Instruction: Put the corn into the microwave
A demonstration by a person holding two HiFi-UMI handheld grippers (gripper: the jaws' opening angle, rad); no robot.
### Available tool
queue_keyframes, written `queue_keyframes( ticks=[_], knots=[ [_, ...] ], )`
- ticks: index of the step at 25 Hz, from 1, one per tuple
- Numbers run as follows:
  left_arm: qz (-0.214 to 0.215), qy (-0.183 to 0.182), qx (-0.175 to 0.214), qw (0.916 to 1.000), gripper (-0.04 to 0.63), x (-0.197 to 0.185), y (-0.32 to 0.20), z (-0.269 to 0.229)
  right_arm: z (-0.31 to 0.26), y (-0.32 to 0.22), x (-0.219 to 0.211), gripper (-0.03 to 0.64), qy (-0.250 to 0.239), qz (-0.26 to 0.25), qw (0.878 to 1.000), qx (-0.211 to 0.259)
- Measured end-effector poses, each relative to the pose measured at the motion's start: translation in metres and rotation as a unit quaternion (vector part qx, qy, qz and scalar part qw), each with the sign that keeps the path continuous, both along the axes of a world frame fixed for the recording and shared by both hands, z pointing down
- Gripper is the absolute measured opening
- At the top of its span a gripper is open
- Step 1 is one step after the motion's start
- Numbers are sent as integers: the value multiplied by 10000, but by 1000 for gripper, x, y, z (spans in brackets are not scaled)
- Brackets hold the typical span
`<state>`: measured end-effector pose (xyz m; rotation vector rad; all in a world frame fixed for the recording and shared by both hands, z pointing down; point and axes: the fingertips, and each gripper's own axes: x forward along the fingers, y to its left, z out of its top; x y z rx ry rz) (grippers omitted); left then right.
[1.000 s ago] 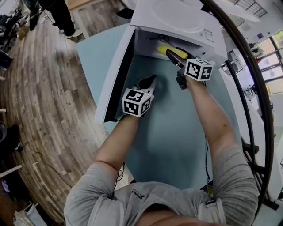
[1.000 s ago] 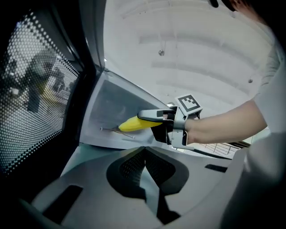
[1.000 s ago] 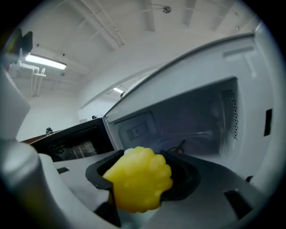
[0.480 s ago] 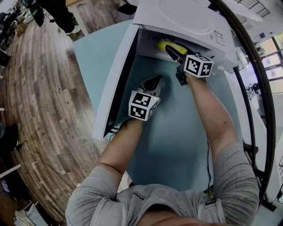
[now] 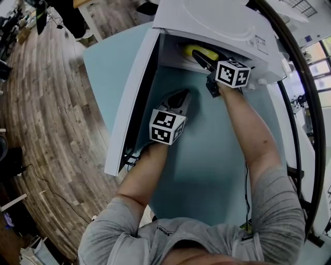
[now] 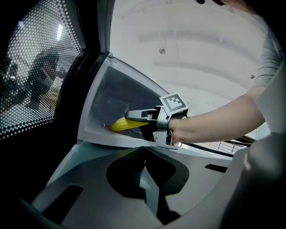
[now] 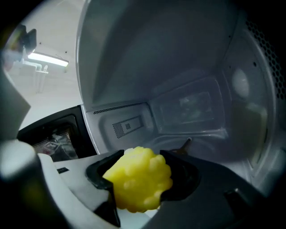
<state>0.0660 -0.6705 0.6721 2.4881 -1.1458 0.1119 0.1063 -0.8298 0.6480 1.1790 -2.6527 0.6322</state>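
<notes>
The white microwave (image 5: pixel 207 20) stands on the teal table (image 5: pixel 207 155) with its door (image 5: pixel 132 98) swung open to the left. My right gripper (image 5: pixel 200 58) is shut on the yellow corn (image 5: pixel 199 52) and holds it at the mouth of the cavity. In the right gripper view the knobbly end of the corn (image 7: pixel 140 183) fills the space between the jaws, with the grey cavity (image 7: pixel 187 107) behind it. My left gripper (image 5: pixel 178 97) is shut and holds nothing, low over the table beside the door. From the left gripper view, the corn (image 6: pixel 123 124) pokes into the opening.
The perforated door window (image 6: pixel 35 80) is close on the left of my left gripper. A black curved bar (image 5: pixel 297 103) and a thin cable (image 5: pixel 245 181) run along the table's right side. A person (image 5: pixel 70 15) stands on the wooden floor at top left.
My right gripper has carried the corn a little further into the microwave's opening. My left gripper has edged forward along the open door.
</notes>
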Motion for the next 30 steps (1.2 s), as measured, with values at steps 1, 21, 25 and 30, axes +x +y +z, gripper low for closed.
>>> queue_keyframes(
  ticks=[1, 21, 25, 30],
  knots=[
    [-21, -4, -6, 10000, 18, -1, -1, 0, 1, -1, -2, 262, 59, -48, 10000, 2],
    [-121, 22, -27, 9999, 18, -4, -1, -1, 13, -2, 4, 265, 1520, -325, 9876, 209],
    [-127, 16, -26, 9999, 18, -3, 0, 1, 20, 0, 6, 265, 1840, -423, 9818, 220],
    [-114, 8, -48, 9999, 18, 0, 3, 3, 46, 6, 17, 264, 2817, -550, 9577, 197]
  ],
)
